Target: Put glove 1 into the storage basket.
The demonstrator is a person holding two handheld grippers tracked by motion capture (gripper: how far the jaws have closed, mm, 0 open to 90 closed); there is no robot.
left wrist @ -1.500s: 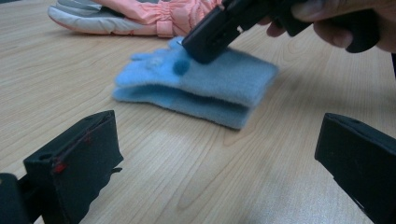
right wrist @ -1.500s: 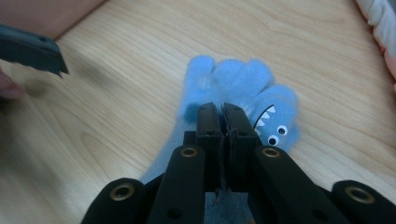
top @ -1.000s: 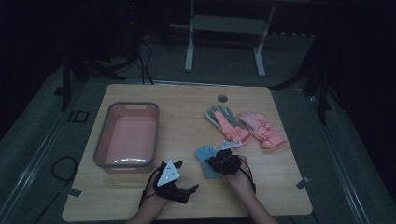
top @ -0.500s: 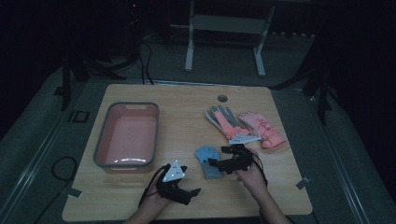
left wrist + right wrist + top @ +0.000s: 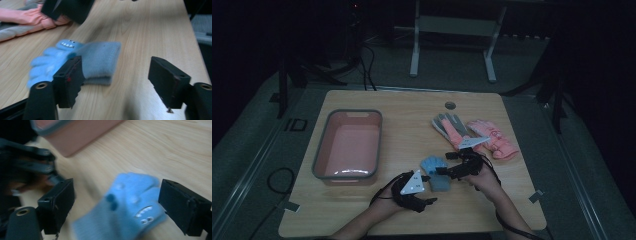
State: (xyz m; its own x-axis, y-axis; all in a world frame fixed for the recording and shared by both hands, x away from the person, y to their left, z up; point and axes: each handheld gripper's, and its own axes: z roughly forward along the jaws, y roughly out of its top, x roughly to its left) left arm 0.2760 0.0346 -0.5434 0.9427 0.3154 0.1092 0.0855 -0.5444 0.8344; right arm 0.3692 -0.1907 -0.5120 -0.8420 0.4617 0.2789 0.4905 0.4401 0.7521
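Both grippers are open over the blue glove point(image 5: 435, 172): right gripper point(image 5: 447, 170) wide, just opened, pads clear; left gripper point(image 5: 428, 186) closing, empty.

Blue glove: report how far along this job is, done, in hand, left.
Done: nothing visibly; the pink bin holds no glove. In hand: the blue glove lies flat on the table; the left gripper, jaws just closing, and the open right gripper flank it, and neither grips it. Left, probably: this glove, the grey-and-orange glove and the pink glove.
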